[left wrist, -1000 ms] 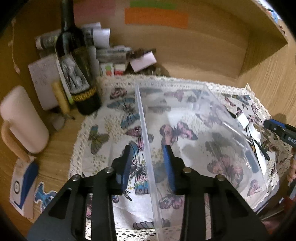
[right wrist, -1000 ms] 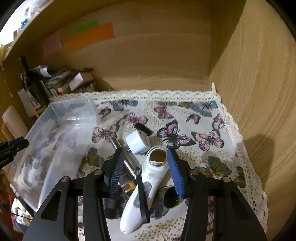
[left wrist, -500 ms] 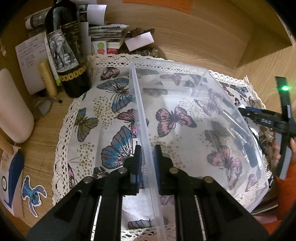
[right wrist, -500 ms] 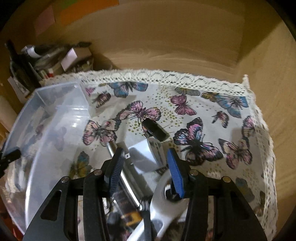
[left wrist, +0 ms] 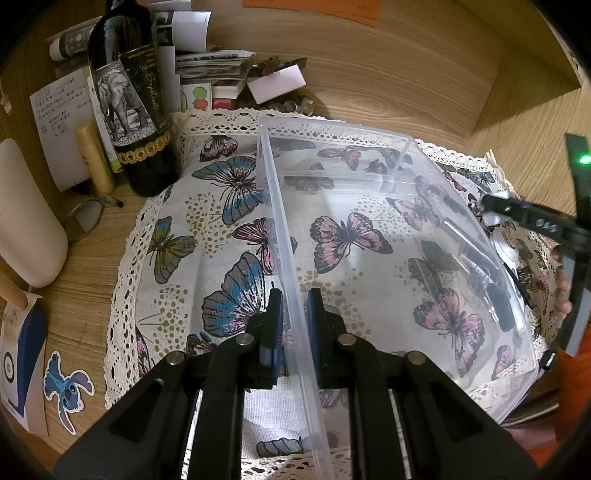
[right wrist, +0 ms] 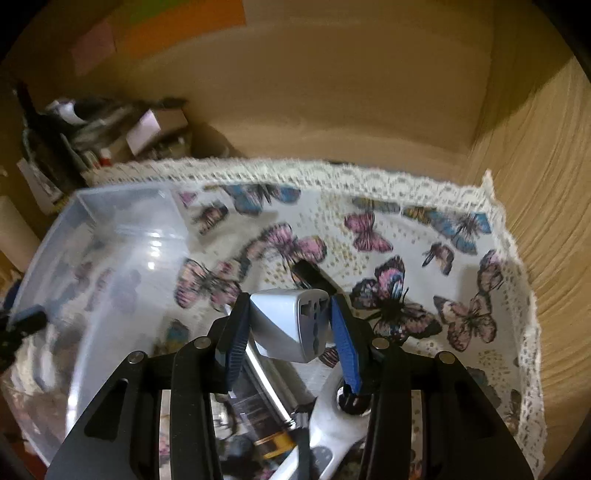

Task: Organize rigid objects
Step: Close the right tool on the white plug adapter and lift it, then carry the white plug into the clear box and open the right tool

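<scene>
Early stage: left claw pinches the empty clear bin's wall, right claw holds the grey adapter above the cloth; other items remain unsorted.

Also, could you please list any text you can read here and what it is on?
"APPELLATION", seemingly, in small print on the wine bottle label; the gold script beside it is unreadable.
Writing on the handwritten note: too small to read.
Writing on the orange paper: too blurred to read.
No lettering shows on the travel adapter or the clear bin.
</scene>
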{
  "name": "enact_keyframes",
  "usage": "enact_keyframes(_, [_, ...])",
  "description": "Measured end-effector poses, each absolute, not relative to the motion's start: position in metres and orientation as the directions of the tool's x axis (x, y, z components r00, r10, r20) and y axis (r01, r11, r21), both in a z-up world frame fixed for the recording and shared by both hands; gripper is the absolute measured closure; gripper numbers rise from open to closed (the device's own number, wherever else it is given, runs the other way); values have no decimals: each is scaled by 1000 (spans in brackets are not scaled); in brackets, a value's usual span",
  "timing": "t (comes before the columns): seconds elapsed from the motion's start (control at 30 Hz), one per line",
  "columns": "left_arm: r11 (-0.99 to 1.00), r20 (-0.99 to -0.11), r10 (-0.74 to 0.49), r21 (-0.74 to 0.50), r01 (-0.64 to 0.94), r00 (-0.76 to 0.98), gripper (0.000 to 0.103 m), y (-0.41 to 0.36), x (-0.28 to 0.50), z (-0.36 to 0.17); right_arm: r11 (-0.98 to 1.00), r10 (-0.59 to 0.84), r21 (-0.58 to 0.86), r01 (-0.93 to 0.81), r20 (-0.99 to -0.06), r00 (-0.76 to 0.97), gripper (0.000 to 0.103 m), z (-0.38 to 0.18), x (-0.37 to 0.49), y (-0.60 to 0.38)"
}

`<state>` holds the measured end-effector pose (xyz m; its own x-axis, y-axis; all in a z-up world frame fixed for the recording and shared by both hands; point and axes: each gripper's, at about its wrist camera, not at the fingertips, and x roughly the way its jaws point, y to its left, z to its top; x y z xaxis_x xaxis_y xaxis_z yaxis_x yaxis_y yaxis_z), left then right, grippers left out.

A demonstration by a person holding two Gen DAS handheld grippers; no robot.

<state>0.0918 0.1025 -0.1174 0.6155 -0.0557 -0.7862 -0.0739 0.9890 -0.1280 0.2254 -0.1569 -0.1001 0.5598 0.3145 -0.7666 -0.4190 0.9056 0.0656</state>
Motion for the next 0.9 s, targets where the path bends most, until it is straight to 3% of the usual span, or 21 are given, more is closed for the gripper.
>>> enact_keyframes(0.43, [991,-791,-54,-117,-63,609,90,102,92,-118,834,467,92,-544,-642,608,63,-41,173,-116])
enact_keyframes(0.9, [993,-783,-54,-107,-48,620,89,100,91,-119,759,506,95,-645,-709,491,63,-67,170,-53])
